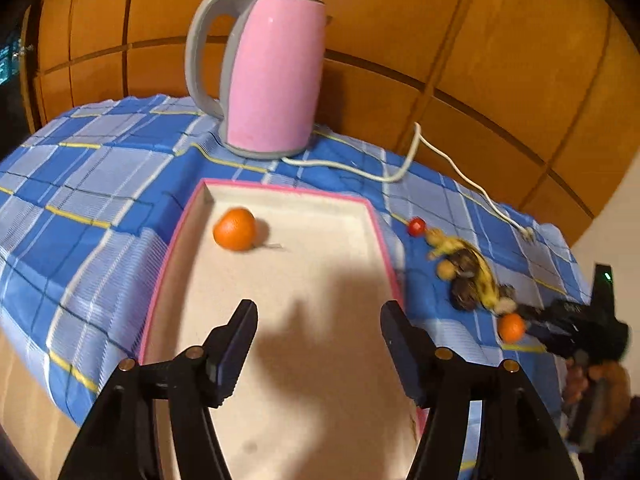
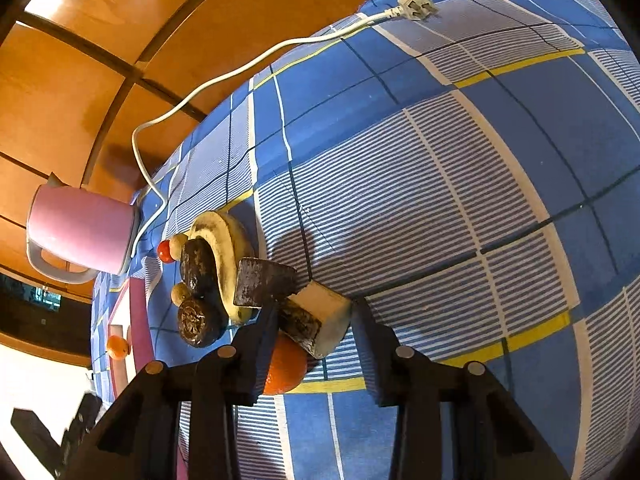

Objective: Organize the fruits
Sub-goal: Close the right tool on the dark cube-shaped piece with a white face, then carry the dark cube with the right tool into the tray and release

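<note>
A pink-rimmed white tray (image 1: 372,216) lies on the blue checked cloth and holds one orange (image 1: 234,229). My left gripper (image 1: 318,344) is open and empty above the tray's near half. To the right of the tray lies a pile of fruit: a spotted banana (image 1: 478,268), dark brown pieces (image 1: 464,298), a small red fruit (image 1: 416,226) and a second orange (image 1: 511,328). My right gripper (image 2: 314,344) is open, its fingers either side of a dark-skinned, white-fleshed wedge (image 2: 320,316), with the second orange (image 2: 286,368) just under it. The banana (image 2: 224,248) lies beyond.
A pink electric kettle (image 1: 272,72) stands behind the tray, its white cord (image 1: 440,160) trailing right to a plug (image 2: 416,8) on the cloth. Orange wood panelling (image 1: 480,40) backs the table. The cloth drops off at the left edge (image 1: 60,380).
</note>
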`<control>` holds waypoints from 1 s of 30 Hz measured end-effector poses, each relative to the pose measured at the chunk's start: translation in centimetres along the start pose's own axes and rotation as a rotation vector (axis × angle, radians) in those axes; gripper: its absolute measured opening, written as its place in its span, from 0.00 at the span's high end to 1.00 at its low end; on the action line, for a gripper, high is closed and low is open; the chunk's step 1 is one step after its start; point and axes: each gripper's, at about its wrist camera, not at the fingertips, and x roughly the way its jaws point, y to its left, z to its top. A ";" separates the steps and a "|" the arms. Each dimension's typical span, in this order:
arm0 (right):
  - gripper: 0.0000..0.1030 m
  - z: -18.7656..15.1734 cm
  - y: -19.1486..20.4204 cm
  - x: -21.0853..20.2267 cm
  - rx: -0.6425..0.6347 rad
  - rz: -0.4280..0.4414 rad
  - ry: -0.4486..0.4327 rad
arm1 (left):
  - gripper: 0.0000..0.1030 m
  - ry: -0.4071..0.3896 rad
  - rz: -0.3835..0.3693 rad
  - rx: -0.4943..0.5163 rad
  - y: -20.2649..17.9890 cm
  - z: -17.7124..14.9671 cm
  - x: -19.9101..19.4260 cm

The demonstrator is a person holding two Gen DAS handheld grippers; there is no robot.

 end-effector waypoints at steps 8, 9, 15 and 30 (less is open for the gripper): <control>0.67 -0.1 -0.3 -0.4 0.018 0.014 -0.010 | 0.37 -0.018 -0.002 0.033 -0.7 -1.6 -1.8; 0.68 -0.3 -0.4 -0.8 0.015 0.010 -0.023 | 0.37 -0.023 0.005 0.040 -0.8 -1.7 -2.0; 0.67 -1.1 0.2 -4.0 -0.052 0.010 -0.097 | 0.37 -0.011 0.028 0.024 0.5 -2.6 -1.9; 0.67 -8.3 15.5 -0.6 -0.539 0.201 0.140 | 0.37 -0.011 0.075 -0.045 3.8 -3.5 -2.6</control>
